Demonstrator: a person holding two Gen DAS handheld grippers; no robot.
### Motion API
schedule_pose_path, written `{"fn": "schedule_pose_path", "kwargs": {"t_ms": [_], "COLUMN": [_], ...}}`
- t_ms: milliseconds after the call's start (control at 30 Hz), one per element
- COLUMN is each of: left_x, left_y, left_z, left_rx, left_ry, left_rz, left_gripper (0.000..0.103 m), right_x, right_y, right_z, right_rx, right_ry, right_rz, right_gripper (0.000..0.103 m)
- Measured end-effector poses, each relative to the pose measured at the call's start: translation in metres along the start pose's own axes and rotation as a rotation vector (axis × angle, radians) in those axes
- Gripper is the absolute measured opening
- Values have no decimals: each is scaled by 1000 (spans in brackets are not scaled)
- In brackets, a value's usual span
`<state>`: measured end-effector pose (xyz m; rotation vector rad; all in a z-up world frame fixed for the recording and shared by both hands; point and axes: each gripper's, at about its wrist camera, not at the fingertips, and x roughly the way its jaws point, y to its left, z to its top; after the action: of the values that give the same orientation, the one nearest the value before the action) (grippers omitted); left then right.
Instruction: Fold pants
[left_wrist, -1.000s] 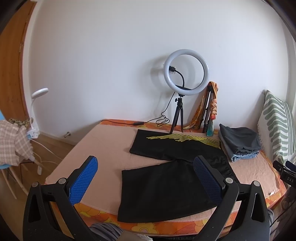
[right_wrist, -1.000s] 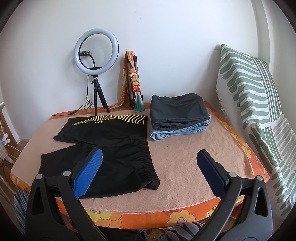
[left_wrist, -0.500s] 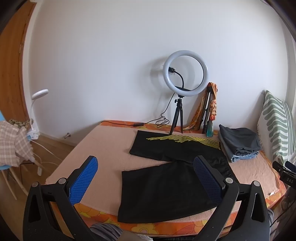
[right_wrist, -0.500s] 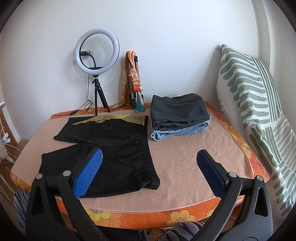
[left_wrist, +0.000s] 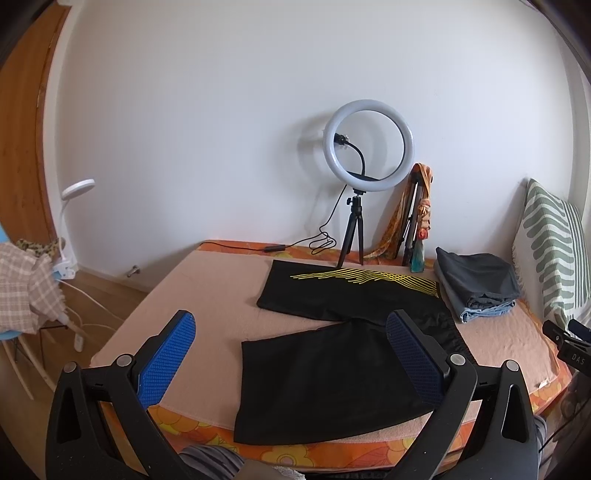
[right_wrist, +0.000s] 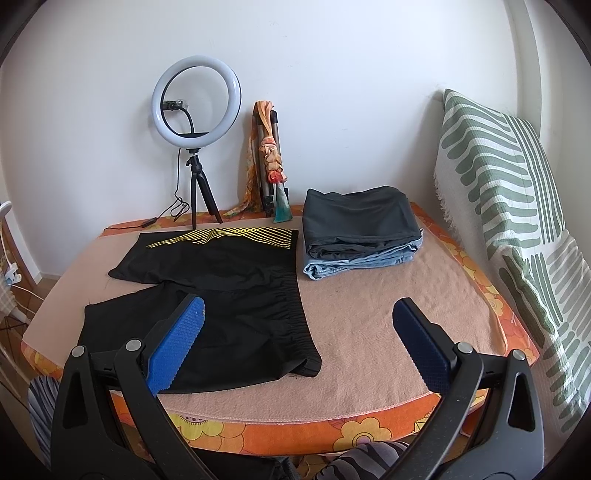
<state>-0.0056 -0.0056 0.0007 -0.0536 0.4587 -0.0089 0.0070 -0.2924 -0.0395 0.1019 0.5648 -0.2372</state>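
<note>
**Shorts spread flat, nothing folded yet**

The black pants, short in the leg with yellow stripes on the far side, lie opened out on the peach blanket that covers the bed. One leg points to the wall, the other runs toward the near edge, and the elastic waistband sits on the right side. No fold shows in them, so by the look of it the job stands at the very start.

The left gripper hovers above the near edge with its blue pads spread wide and nothing between them. The right gripper hangs the same way, jaws apart and empty, the waistband corner lying between its fingers in the view but well below them.

Beside the pants, to the right, a stack of folded clothes is already done, dark grey on top of light blue. What is left, it seems, is the whole fold: bring one leg over the other, then halve the length.
</note>
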Motion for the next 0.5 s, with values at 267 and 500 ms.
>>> {"fn": "schedule_pose_path", "kwargs": {"t_ms": [267, 500], "left_x": [1, 5], "left_y": [-1, -2], "left_z": [-1, -5], "left_rx": [5, 16], "left_ry": [3, 13], "left_rz": [-2, -3], "left_gripper": [103, 103], "right_x": [1, 1], "right_y": [6, 3], "right_z": [-1, -1], "right_rx": [-4, -3], "right_ry": [3, 2], "right_rz": [2, 1], "right_gripper": [103, 103]}}
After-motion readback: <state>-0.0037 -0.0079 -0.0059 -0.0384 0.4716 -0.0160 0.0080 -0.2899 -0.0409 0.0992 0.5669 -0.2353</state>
